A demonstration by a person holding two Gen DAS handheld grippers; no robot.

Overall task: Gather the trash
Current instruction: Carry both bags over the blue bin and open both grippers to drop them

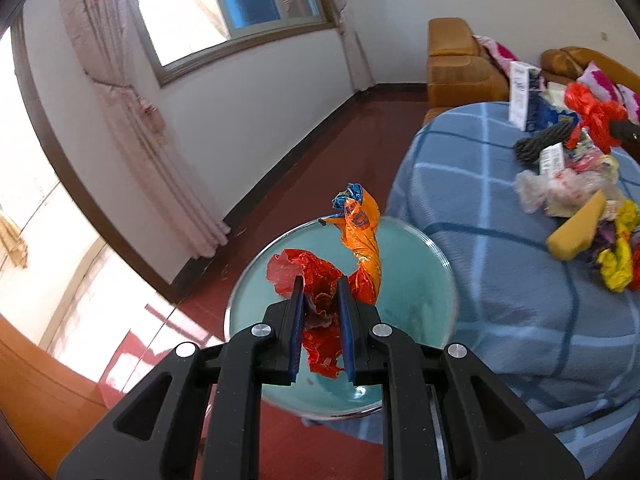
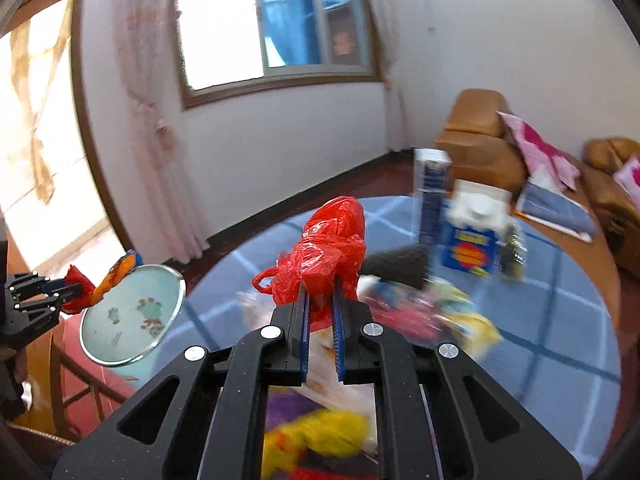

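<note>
Left tongs are closed on a crumpled red and orange wrapper, held over a round glass dish that lies at the left edge of the counter, which wears a blue checked cloth. Right tongs are clamped on a red plastic bag, lifted above the counter. More trash lies in a pile on the right: yellow and red scraps, clear film, a black bundle, a yellow block. Behind it stands a blue and yellow box. Motion blur in the right wrist view makes this pile hard to read. Only this view shows the dish from the side, with the left tongs beside it. Brown sofas and a window stand far behind
</note>
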